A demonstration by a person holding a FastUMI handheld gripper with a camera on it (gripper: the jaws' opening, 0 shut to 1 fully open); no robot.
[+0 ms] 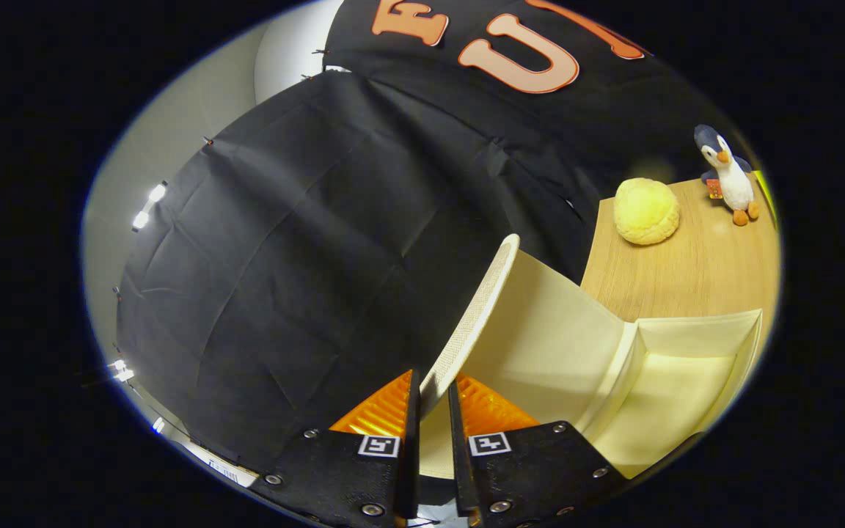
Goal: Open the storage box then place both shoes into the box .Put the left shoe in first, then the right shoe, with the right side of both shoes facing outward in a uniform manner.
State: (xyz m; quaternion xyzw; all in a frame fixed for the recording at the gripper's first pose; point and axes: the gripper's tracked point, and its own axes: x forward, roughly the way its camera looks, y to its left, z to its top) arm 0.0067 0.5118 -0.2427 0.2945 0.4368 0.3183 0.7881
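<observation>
Gripper (433, 400) pinching lid (477, 312) of box (686, 367), fingers pressed on either side of lid edge. Lid cream, textured outer face, smooth inside, raised and tilted up from fingers. Box cream, open, hollow interior showing, resting on wooden table (686, 271) just ahead of fingers. Beyond box: yellow bun-shaped plush (646, 211), penguin toy (727, 176), apart from each other.

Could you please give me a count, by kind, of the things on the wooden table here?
Storage box, lid raised and clamped between the fingers of the gripper: 1
Soft toys, a yellow bun and a penguin: 2
Total on the table: 3
</observation>
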